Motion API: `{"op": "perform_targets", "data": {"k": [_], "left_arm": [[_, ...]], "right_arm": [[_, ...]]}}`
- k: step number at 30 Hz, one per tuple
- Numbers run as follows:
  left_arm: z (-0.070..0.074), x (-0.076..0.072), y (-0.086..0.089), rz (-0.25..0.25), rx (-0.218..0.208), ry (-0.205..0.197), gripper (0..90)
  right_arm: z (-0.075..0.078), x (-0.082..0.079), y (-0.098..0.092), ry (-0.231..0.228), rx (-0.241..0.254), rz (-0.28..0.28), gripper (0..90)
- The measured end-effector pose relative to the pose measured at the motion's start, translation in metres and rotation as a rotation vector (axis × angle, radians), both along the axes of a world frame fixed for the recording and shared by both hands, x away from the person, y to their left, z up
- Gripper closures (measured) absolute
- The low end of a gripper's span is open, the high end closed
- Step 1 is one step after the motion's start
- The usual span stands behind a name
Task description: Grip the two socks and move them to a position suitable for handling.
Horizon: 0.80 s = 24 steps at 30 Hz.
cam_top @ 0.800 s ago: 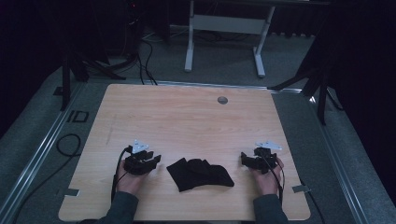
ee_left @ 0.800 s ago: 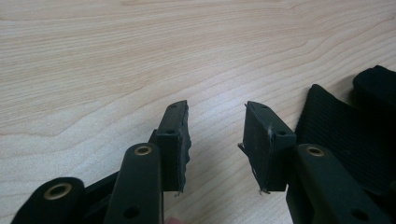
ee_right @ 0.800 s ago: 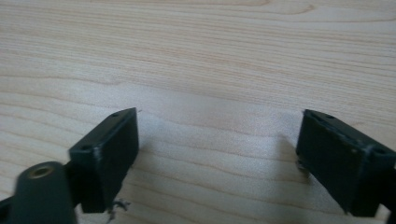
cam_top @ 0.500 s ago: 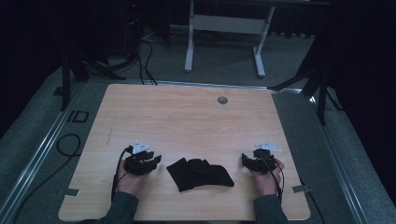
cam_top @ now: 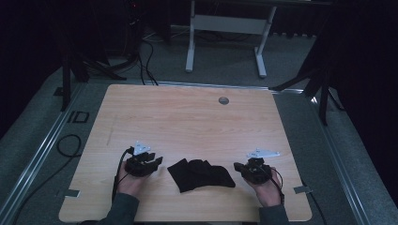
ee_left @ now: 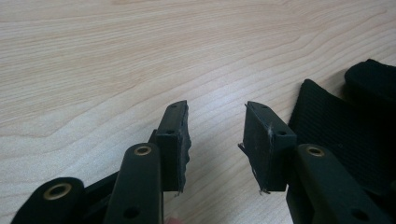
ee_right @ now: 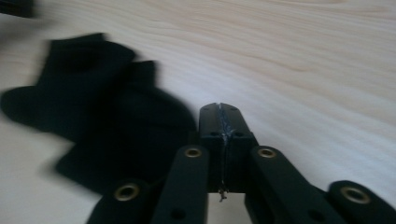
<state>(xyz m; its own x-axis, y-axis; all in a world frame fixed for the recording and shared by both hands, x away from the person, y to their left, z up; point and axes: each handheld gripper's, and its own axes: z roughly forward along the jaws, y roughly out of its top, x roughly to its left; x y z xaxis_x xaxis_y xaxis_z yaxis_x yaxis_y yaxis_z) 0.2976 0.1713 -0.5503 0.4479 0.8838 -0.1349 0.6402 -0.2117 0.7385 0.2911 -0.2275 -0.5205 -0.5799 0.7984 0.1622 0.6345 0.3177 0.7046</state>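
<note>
Crumpled black knit fabric point(cam_top: 201, 174), near-centre of table. Left gripper point(ee_left: 216, 135) parted, empty; right gripper point(ee_right: 221, 122) pressed together, empty. Advice: pinch the outer edges.

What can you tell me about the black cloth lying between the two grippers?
The black cloth looks like ribbed knit fabric, possibly socks, crumpled and overlapping in a flat heap on the wooden table, near its front edge. It lies between the left gripper, whose jaws are open, and the right gripper, whose jaws are shut. Neither gripper holds it; only the table clearly touches it.
</note>
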Motion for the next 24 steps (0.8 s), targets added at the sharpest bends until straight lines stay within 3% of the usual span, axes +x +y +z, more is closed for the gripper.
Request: {"op": "perform_targets", "data": {"k": [5,8,11,12,13,14,18,23,24], "left_arm": [[0.0,-0.001,-0.002,-0.008,0.002,0.001,61.1],[0.0,-0.001,-0.004,-0.017,0.007,0.001,61.1],[0.0,-0.001,-0.004,-0.02,0.005,-0.001,61.1],[0.0,-0.002,-0.004,-0.022,0.005,-0.001,61.2],[0.0,-0.002,-0.004,-0.022,0.005,-0.001,61.3],[0.001,-0.002,-0.004,-0.023,0.004,-0.002,61.3],[0.001,-0.002,-0.005,-0.026,0.002,-0.004,61.5],[0.001,-0.003,-0.007,-0.033,0.003,-0.002,61.6],[0.001,-0.003,-0.008,-0.039,0.004,-0.003,61.6]], "right_arm": [[0.014,-0.019,0.009,-0.007,0.035,0.082,89.9],[0.02,-0.037,0.021,-0.018,0.05,0.173,89.8],[0.018,-0.045,0.029,-0.023,0.039,0.21,89.8],[0.013,-0.05,0.036,-0.011,0.014,0.244,89.8],[0.013,-0.05,0.036,-0.011,0.014,0.244,89.8],[0.005,-0.05,0.042,0.008,-0.026,0.261,89.8],[-0.013,-0.04,0.047,0.041,-0.076,0.237,89.8],[-0.024,-0.024,0.052,0.039,-0.121,0.21,89.8],[-0.026,-0.015,0.054,0.032,-0.133,0.204,89.8]]}}
